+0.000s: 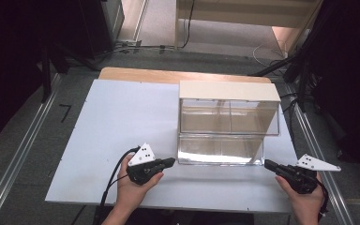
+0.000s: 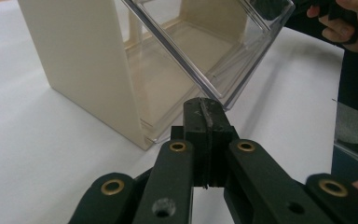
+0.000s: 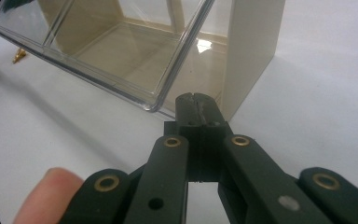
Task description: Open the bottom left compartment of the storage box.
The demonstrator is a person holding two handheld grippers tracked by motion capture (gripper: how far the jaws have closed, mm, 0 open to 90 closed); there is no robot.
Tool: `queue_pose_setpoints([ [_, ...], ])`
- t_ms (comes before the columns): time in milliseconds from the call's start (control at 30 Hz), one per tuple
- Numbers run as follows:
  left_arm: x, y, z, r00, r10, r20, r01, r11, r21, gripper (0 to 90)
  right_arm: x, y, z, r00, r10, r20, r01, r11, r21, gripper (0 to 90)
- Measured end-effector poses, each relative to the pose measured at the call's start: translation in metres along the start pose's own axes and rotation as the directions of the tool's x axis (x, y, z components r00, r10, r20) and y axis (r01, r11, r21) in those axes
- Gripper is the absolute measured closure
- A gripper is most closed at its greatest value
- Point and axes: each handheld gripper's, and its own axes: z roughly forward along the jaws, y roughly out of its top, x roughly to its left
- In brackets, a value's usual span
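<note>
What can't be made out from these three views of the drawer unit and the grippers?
- Drawer unit, high view: glare on the clear lower drawer hides whether anything lies inside.
- Small brass item, right gripper view: too small and half hidden behind the drawer to identify.
- Right hand, left gripper view: cut off by the frame edge.

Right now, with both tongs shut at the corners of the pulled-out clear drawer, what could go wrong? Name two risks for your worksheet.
1. The left tongs and right tongs are shut at the corners of the clear drawer, gripping nothing; a push could slip off the smooth plastic.
2. The drawer hangs out of the cream cabinet; an uneven push might skew or jam it, or slide the cabinet on the white board.
</note>
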Motion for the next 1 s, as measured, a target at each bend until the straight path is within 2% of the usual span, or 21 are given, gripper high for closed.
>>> queue_pose_setpoints([
  [133, -0.0032, -0.0022, 0.0004, 1.0, 0.006, 0.002, -0.006, 0.9999, 0.013, 90.0, -0.0008, -0.0013, -0.0016, 1.0, 0.004, -0.002, -0.004, 1.0, -0.001, 88.4],
  [167, -0.0033, -0.0036, -0.0004, 0.9999, -0.013, 0.005, 0.013, 0.9999, 0.002, 90.0, 0.0001, -0.0019, -0.0023, 0.9999, -0.013, 0.0, 0.013, 1.0, 0.009, 88.4],
  [433, -0.0021, -0.005, -0.0005, 0.9998, -0.019, -0.001, 0.019, 0.9998, 0.003, 90.0, 0.003, -0.0026, 0.0, 0.9991, -0.033, -0.025, 0.034, 0.999, 0.009, 88.4],
  [1000, -0.004, -0.0053, 0.0065, 0.9999, -0.016, 0.002, 0.016, 0.9999, 0.002, 90.0, 0.0035, -0.0035, -0.003, 0.9987, -0.033, -0.038, 0.032, 0.999, -0.017, 88.7],
])
